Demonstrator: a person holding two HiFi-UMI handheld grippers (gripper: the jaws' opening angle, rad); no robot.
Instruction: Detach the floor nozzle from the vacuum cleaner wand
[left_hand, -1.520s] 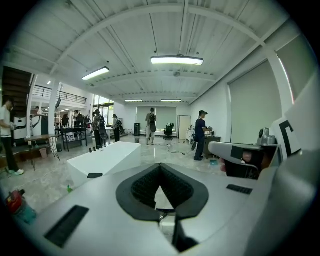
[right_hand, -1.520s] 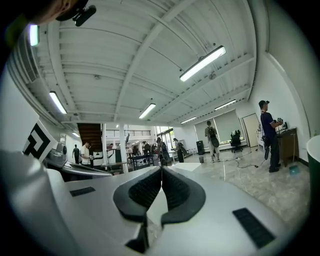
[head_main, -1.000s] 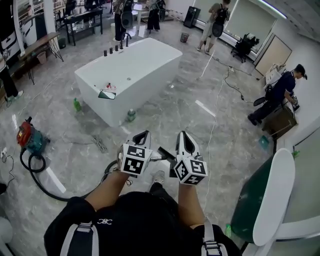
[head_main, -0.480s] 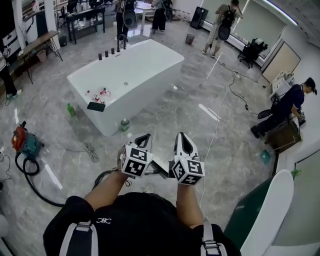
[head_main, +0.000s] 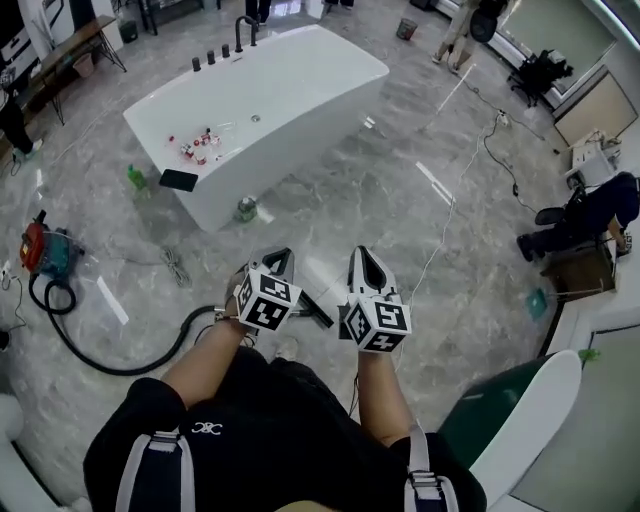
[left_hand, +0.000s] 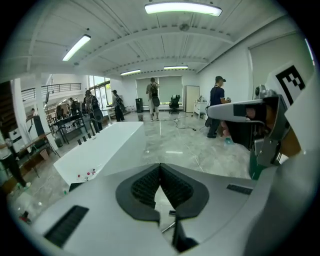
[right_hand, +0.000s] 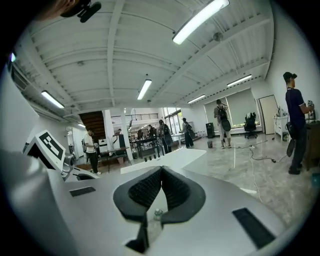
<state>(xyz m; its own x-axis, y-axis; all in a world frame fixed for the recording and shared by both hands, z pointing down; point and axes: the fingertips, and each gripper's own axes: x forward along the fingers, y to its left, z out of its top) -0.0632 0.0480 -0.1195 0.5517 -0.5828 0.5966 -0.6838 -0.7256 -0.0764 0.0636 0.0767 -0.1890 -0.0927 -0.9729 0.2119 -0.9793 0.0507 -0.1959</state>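
Note:
The red and teal vacuum cleaner (head_main: 44, 254) stands on the floor at the left of the head view. Its black hose (head_main: 120, 366) curves along the floor toward my left hand. A dark handle piece with a metal wand (head_main: 314, 310) shows low between my two grippers; through the left gripper's jaws a bit of metal tube (left_hand: 168, 227) is visible. The floor nozzle itself I cannot make out. My left gripper (head_main: 281, 258) (left_hand: 160, 167) is shut and holds nothing. My right gripper (head_main: 364, 258) (right_hand: 161, 170) is shut too, empty, held side by side with the left.
A white bathtub (head_main: 300, 90) stands ahead, with a green bottle (head_main: 135, 178) and a small jar (head_main: 247, 210) at its near side. A thin cable (head_main: 440, 250) runs over the marble floor. A green and white object (head_main: 520, 420) is at lower right. A person (head_main: 590, 215) crouches far right.
The whole view has shifted forward, so the bathtub and vacuum cleaner sit nearer and lower in the picture. Both grippers have travelled along, still side by side and shut.

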